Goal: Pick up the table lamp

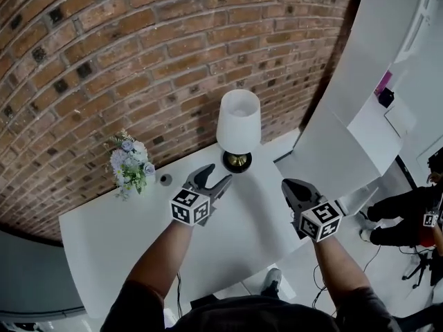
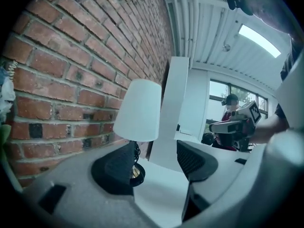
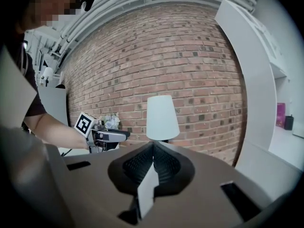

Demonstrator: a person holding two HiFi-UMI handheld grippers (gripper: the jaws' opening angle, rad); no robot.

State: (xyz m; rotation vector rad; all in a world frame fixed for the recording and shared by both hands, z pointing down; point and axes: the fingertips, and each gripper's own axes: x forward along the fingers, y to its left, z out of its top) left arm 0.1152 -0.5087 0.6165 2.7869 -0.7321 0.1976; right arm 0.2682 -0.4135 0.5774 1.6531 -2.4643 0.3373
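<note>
The table lamp has a white shade (image 1: 239, 120) and a dark, brass-centred base (image 1: 237, 162), and it stands at the far edge of the white table (image 1: 242, 234) against the brick wall. My left gripper (image 1: 215, 179) is open, just short of the base and slightly left of it, with nothing between its fingers. In the left gripper view the shade (image 2: 138, 110) rises ahead and the base (image 2: 137, 173) peeks out beside the left finger. My right gripper (image 1: 289, 187) is shut and empty, to the right of the lamp. It faces the shade (image 3: 161, 118).
A small bunch of pale flowers (image 1: 129, 163) and a little dark round object (image 1: 165, 180) sit left of the lamp. A tall white panel (image 1: 360, 95) stands close on the right. A person (image 1: 405, 216) is on the floor beyond the table's right edge.
</note>
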